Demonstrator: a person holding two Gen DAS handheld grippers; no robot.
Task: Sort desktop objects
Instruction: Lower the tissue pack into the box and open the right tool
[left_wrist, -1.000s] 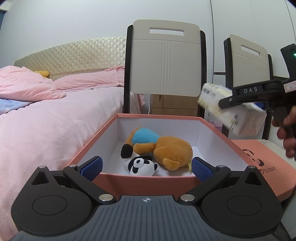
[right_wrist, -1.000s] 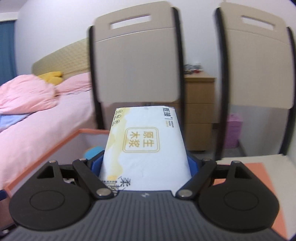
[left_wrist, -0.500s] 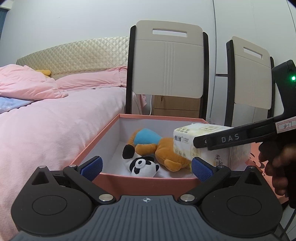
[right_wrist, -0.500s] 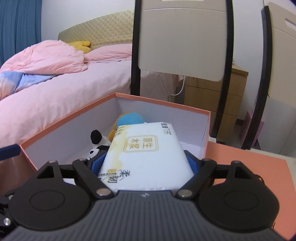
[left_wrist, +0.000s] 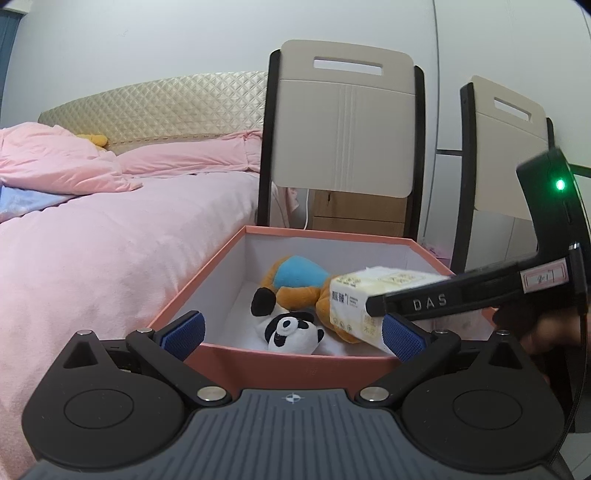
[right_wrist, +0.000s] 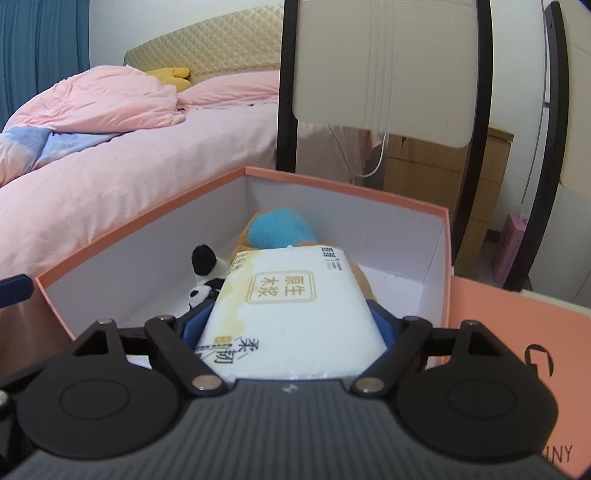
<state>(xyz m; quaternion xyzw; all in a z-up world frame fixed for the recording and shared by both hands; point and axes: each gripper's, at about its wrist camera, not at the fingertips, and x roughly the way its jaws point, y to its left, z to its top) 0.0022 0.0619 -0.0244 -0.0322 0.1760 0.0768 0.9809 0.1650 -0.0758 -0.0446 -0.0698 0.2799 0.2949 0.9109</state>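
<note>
Tissue pack over the box, pinched in my right gripper.

My right fingers clamp the tissue pack above the orange box, over 2 plush toys: a bear and a panda. My left gripper is spread wide, holding nothing.

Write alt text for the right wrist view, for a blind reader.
The right gripper is clamped on a white tissue pack held over an open orange box, above an orange-and-blue plush toy and a small panda plush lying inside. Behind are a pink bed and a chair back.
</note>
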